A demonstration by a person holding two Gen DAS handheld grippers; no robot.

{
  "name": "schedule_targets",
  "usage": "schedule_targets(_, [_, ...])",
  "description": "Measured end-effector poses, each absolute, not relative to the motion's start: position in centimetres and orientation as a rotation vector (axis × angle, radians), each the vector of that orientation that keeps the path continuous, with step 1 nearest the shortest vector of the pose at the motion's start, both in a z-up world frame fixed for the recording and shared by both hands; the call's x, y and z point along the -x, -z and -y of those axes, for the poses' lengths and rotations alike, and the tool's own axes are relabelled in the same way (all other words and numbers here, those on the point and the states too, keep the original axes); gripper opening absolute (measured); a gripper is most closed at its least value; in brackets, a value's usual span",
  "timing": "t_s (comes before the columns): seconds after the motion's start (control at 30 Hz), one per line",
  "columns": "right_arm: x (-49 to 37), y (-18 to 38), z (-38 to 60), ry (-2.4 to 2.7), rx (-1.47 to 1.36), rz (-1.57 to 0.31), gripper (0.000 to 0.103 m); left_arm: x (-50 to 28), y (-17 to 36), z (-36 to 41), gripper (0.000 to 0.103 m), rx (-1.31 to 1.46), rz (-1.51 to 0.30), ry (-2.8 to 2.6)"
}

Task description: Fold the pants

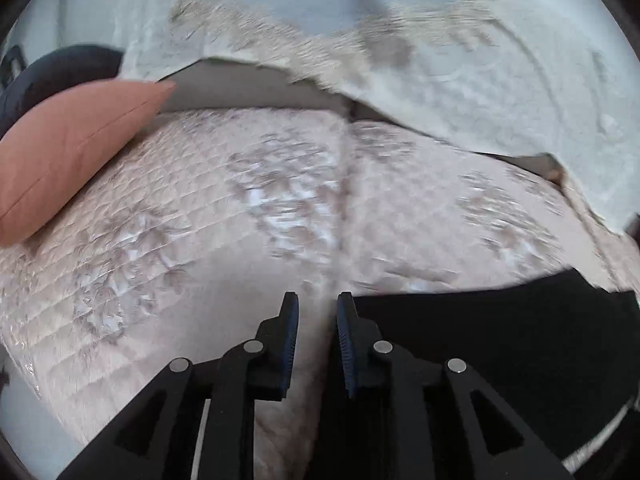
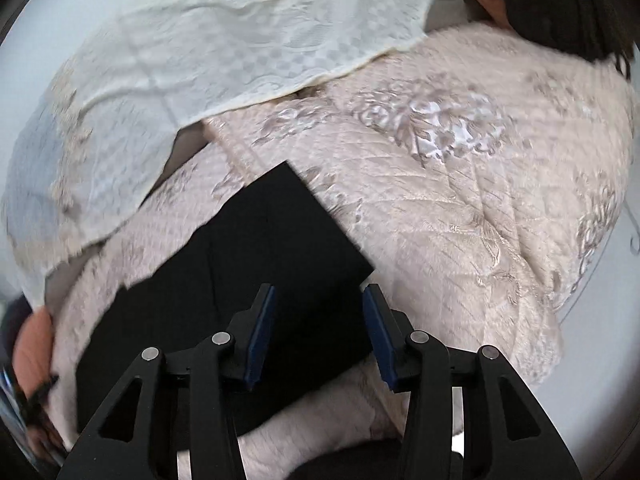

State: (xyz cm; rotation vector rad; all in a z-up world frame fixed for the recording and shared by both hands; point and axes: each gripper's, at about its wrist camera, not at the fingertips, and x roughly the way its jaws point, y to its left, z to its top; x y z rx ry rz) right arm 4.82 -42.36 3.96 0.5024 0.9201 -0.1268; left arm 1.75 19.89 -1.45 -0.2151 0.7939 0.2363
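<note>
Between right gripper (image 2: 318,296) jaws, apart: folded black cloth pants (image 2: 256,248), unclamped | soft, limp, light | pinch corner | left gripper (image 1: 318,306) narrowly apart, empty

Black pants (image 2: 256,240) lie folded flat on the pink quilted cover (image 2: 460,208); the right gripper (image 2: 319,312) hangs above them, jaws apart, empty; a lace cloth (image 2: 224,40) drapes behind.

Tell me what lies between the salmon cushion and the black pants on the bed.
Only bare quilted bedspread, in the left wrist view: the cushion lies far left, the pants lower right, nothing else between.
</note>
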Motion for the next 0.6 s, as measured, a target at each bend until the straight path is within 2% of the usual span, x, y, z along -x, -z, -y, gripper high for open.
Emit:
schedule_targets(0.03, [-5.3,-3.5,42.8,0.13,-0.53,-0.94,0.046,-1.2,1.3,-18.8,0.022,0.218,-0.789,-0.189])
schedule_targets(0.17, [-6.6,-3.0,43.0,0.119,-0.559,-0.966,0.046,0.1,1.6,-12.7,0.038,0.192,-0.813,0.048])
schedule_targets(0.2, [-6.6,-3.2,42.8,0.118,-0.54,-0.961,0.043,0.4,1.8,-11.0,0.04,0.173,-0.821,0.102])
schedule_targets(0.23, [-6.5,-3.6,42.6,0.125,-0.519,-0.951,0.034,0.7,2.1,-9.2,0.04,0.146,-0.836,0.163])
schedule_targets(0.27, [-6.3,-4.1,42.6,0.123,-0.506,-0.933,0.013,0.9,2.4,-7.1,0.04,0.105,-0.847,0.227])
schedule_targets(0.3, [-6.1,-4.4,42.8,0.107,-0.522,-0.916,0.009,1.0,2.5,-5.8,0.04,0.074,-0.848,0.261])
schedule_targets(0.43, [-4.3,-6.6,43.1,0.09,-0.56,-0.86,0.007,1.0,2.6,-1.9,0.04,0.0,-0.862,0.379])
schedule_targets(0.47, [-3.7,-7.1,43.2,0.091,-0.566,-0.848,0.007,1.0,2.4,-1.4,0.043,-0.009,-0.859,0.412])
schedule_targets(0.5, [-3.4,-7.0,43.3,0.095,-0.562,-0.853,0.007,1.1,2.3,-1.0,0.048,-0.02,-0.855,0.438])
schedule_targets(0.6, [-3.9,-4.5,44.1,0.126,-0.581,-0.939,0.007,1.2,2.5,0.2,0.051,-0.051,-0.86,0.498])
